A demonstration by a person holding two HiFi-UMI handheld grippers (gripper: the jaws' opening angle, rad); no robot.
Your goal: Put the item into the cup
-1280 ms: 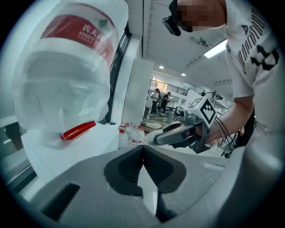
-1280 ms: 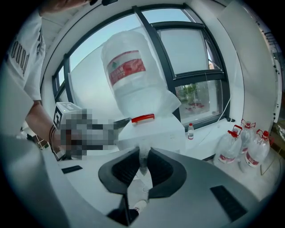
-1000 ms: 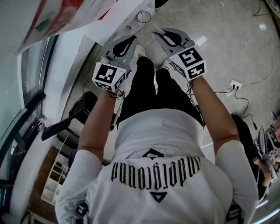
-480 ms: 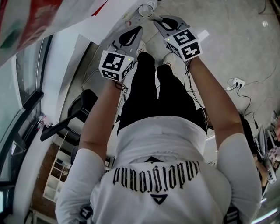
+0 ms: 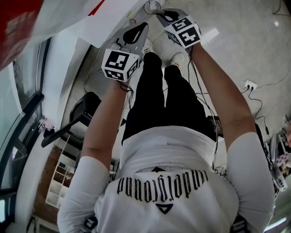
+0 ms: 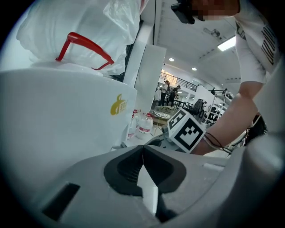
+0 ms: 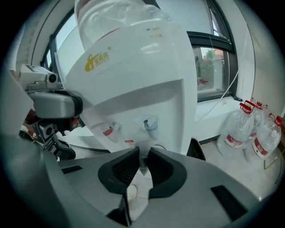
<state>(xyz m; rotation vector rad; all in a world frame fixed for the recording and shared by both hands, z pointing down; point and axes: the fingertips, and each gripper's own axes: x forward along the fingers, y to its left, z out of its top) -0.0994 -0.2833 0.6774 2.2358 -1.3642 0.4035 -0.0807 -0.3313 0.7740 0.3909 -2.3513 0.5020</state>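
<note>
We judge the task barely begun. The clear cup (image 5: 152, 5) is off any worktop, in the air at the top edge of the head view. It is carried by the right hand-held gripper (image 7: 143, 161), whose jaws are closed down to a thin slit on a translucent wall that we take to be the cup's side. It is in front of the white water dispenser (image 7: 133, 80), close to the blue tap (image 7: 150, 124) and red tap (image 7: 107, 130). The left hand-held gripper (image 6: 142, 149) has its jaws pressed together tip to tip, with nothing between them. We see no loose item anywhere, and we cannot tell whether the cup has anything in it. Finding the item, or filling from a tap if that is meant, seems wholly left to do.

Against the earlier head views, both arms have stretched further forward. The two marker cubes sit nearer the picture's top, and the cup has travelled with the right jaws until only part of its rim shows.
</note>
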